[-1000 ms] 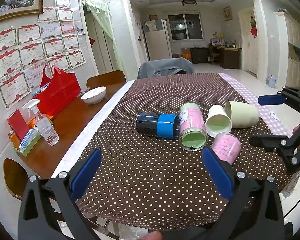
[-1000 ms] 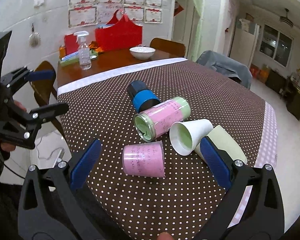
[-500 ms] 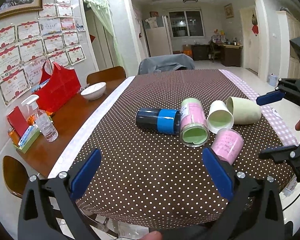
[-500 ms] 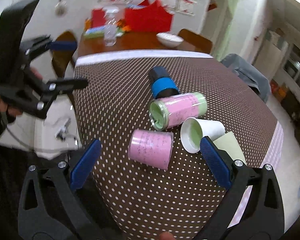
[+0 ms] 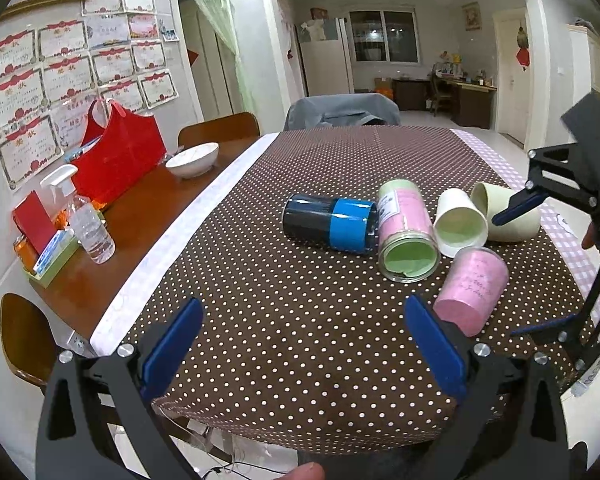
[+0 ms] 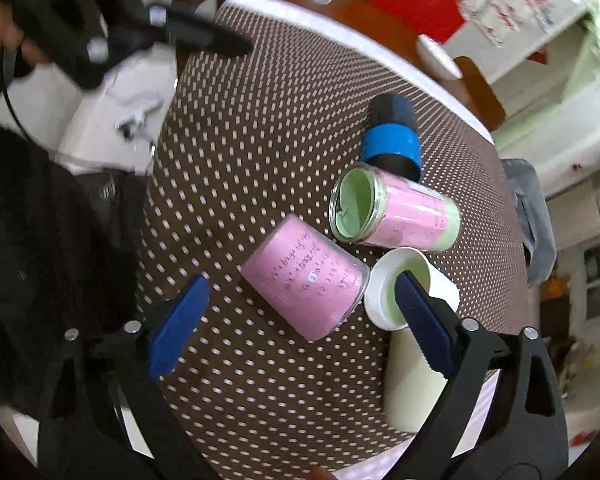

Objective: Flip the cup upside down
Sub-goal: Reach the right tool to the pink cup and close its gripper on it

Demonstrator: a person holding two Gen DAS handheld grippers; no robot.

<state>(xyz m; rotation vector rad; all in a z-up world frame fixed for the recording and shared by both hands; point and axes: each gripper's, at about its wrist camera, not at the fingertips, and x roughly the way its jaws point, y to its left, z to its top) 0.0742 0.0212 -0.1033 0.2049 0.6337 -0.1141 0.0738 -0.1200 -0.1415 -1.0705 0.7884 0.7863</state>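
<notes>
Several cups lie on their sides on a brown dotted tablecloth (image 5: 300, 280). A pink cup (image 5: 471, 290) (image 6: 306, 278) lies nearest. Beside it lie a pink-and-green jar (image 5: 406, 230) (image 6: 392, 212), a black-and-blue cup (image 5: 328, 224) (image 6: 392, 136), a white cup (image 5: 460, 222) (image 6: 404, 288) and a pale green cup (image 5: 508, 212) (image 6: 412, 384). My left gripper (image 5: 304, 344) is open, above the table's near edge. My right gripper (image 6: 300, 316) is open, tilted, just above the pink cup; it shows in the left wrist view (image 5: 532, 264).
A wooden table (image 5: 140, 216) at left holds a white bowl (image 5: 192, 159), a red bag (image 5: 120, 156), a spray bottle (image 5: 86, 220) and a small tray (image 5: 48, 260). Chairs stand at the far end (image 5: 340, 110) and left (image 5: 20, 340).
My right gripper has swung over and tilted down toward the pink cup, closing in on it. My left gripper has drifted slightly. The cups have not moved.
</notes>
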